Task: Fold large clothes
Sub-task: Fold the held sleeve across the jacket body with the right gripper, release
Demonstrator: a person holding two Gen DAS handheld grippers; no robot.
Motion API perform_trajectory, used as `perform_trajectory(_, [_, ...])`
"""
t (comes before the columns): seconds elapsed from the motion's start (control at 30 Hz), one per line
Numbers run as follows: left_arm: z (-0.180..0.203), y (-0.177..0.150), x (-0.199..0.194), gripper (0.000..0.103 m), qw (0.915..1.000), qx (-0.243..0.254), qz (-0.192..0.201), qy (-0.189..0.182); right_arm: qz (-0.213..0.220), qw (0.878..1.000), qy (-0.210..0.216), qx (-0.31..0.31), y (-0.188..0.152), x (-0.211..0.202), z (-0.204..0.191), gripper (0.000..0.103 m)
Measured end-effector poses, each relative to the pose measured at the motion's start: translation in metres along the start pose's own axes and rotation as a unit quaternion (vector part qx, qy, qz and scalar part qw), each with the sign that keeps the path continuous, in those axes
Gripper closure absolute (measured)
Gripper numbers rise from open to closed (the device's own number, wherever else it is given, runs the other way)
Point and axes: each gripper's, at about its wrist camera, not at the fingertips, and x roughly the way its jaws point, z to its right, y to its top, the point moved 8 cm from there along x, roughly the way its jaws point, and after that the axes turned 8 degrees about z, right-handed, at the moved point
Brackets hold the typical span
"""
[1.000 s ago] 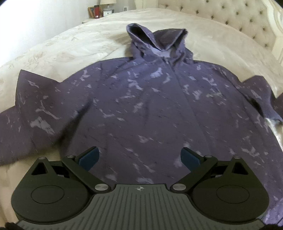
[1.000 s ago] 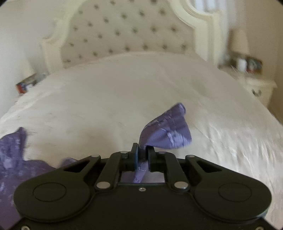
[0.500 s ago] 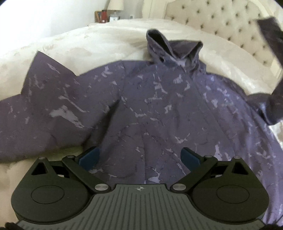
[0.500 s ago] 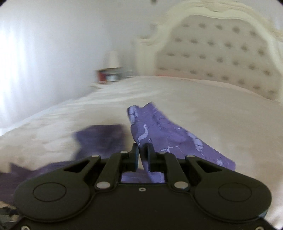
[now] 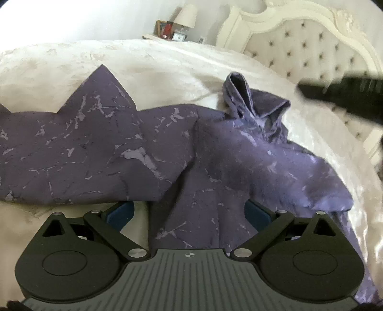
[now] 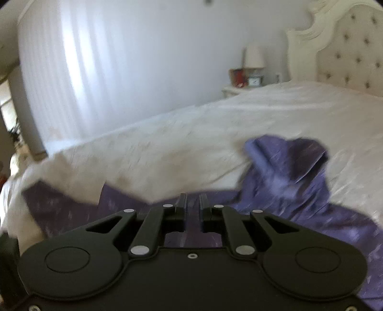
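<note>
Writing: none legible; small round cross emblem on left gripper (image 5: 189, 211) body only; items on nightstand (image 6: 237, 89) too blurred to read.

Hidden or unclear: right wrist view motion-blurred; hoodie's lower hem cut off behind both gripper bodies; dark blurred shape at upper right of left wrist view, not identifiable; far sleeve cut off at left frame edge.

Hoodie (image 5: 215, 162): dark purple with pale marbled streaks, spread flat on cream bed (image 5: 143, 59); hood (image 5: 251, 100) standing open toward tufted headboard (image 5: 311, 52); one sleeve folded across the chest, other sleeve stretched out sideways.

Left gripper: fingers (image 5: 119, 213) spread wide, blue pads visible, hovering over hoodie's lower body, nothing between them.

Right gripper (image 6: 191, 205): fingers (image 6: 180, 207) narrowly parted, purple fabric visible in the gap; grip on fabric cannot be told.

Lamp (image 5: 185, 15) on nightstand beside bed.
</note>
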Motion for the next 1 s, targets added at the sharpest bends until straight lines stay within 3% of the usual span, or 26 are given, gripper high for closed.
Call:
perform_trajectory(0.17, [-0.006, 0.006, -0.006, 0.003, 0.9997, -0.015, 0.017, -0.006, -0.053, 0.999, 0.010, -0.001, -0.052, 0.003, -0.012, 0.076])
perform_trajectory(0.23, [-0.008, 0.005, -0.005, 0.003, 0.9996, -0.019, 0.017, -0.007, -0.059, 0.998, 0.001, -0.010, -0.063, -0.002, -0.006, 0.064])
perform_trajectory(0.27, [-0.008, 0.005, -0.004, 0.003, 0.9996, -0.019, 0.017, -0.007, -0.057, 0.998, -0.008, -0.016, -0.067, -0.005, -0.001, 0.053])
perform_trajectory(0.33, [-0.005, 0.004, -0.003, 0.003, 0.9998, -0.012, 0.018, -0.006, -0.050, 0.998, -0.030, -0.016, -0.069, -0.015, 0.017, 0.047])
perform_trajectory(0.5, [0.005, 0.000, -0.001, 0.003, 0.9996, 0.013, 0.021, -0.011, -0.031, 0.991, -0.133, -0.005, -0.069, -0.047, 0.087, 0.046])
perform_trajectory(0.7, [0.010, -0.007, 0.005, 0.003, 0.9994, 0.027, 0.016, -0.014, -0.014, 0.968, -0.250, 0.013, -0.078, -0.081, 0.168, 0.043])
perform_trajectory(0.83, [0.010, -0.014, 0.013, 0.003, 0.9993, 0.037, 0.004, -0.007, -0.061, 0.965, -0.253, 0.033, -0.111, -0.088, 0.191, 0.043])
perform_trajectory(1.0, [0.005, -0.032, 0.030, 0.003, 0.9982, 0.054, -0.021, 0.014, -0.079, 0.976, -0.200, 0.033, -0.147, -0.095, 0.183, 0.042])
